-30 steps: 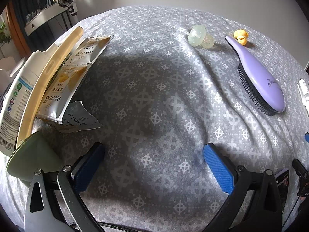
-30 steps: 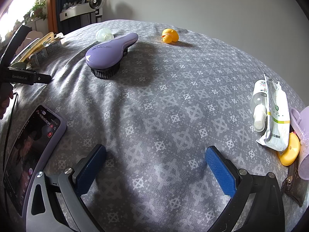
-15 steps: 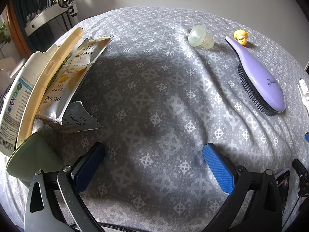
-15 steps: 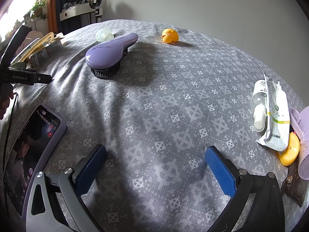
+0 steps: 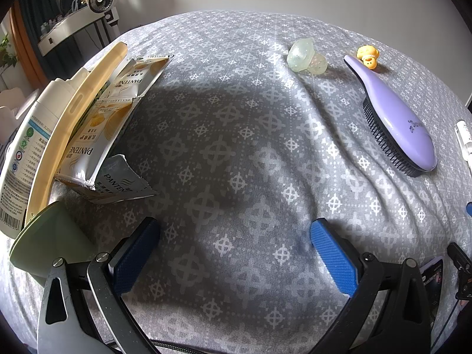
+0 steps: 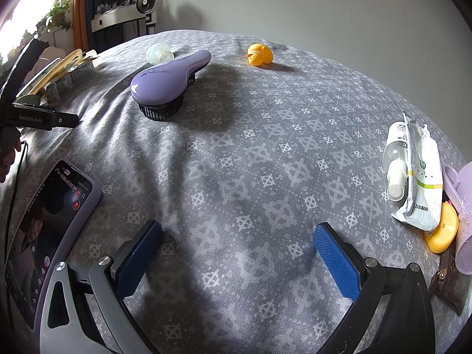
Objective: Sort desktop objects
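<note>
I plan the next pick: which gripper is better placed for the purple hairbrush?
Probably right gripper: the hairbrush lies ahead of its open jaws, and only far right for the left gripper.

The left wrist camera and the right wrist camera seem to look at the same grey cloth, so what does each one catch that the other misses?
Only the left wrist view shows the white bottle, the Pantene sachets read clearly, and the open left gripper.

Only the right wrist view shows the wet wipes pack, the small spray bottle, the lilac mug, the phone in full, and the open right gripper.

Both show the purple hairbrush, the yellow duck and the pale green silicone piece.
</note>
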Tool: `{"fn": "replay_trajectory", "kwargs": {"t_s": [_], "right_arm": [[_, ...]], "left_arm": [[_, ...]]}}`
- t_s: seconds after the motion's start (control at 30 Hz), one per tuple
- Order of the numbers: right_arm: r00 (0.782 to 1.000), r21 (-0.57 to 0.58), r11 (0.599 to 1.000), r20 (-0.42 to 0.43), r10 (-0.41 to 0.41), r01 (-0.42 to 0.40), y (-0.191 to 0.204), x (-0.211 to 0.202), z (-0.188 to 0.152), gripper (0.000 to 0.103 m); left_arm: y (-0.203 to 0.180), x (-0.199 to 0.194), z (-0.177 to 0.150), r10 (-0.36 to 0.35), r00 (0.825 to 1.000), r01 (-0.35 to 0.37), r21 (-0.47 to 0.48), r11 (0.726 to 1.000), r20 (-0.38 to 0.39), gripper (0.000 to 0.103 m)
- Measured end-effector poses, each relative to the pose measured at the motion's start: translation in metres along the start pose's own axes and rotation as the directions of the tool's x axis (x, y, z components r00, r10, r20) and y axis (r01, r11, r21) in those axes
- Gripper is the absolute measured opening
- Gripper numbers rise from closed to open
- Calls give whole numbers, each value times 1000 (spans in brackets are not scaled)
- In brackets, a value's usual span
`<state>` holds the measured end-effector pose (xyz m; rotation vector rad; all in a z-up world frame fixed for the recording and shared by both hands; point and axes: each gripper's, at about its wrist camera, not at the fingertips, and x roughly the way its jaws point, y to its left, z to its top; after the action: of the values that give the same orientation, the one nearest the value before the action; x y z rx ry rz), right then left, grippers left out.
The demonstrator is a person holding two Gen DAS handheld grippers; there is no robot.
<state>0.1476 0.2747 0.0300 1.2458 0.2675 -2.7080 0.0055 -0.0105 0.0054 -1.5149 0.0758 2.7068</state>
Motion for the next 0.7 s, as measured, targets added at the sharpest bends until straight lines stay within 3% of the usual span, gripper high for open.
{"fn": "replay_trajectory", "kwargs": {"t_s": [0.7], "right_arm": [[1000, 0, 1000, 0, 0, 0, 0, 0, 0, 103]], "left_arm": [[-2, 0, 1, 1, 1000, -1, 0, 1000, 1, 103]]}}
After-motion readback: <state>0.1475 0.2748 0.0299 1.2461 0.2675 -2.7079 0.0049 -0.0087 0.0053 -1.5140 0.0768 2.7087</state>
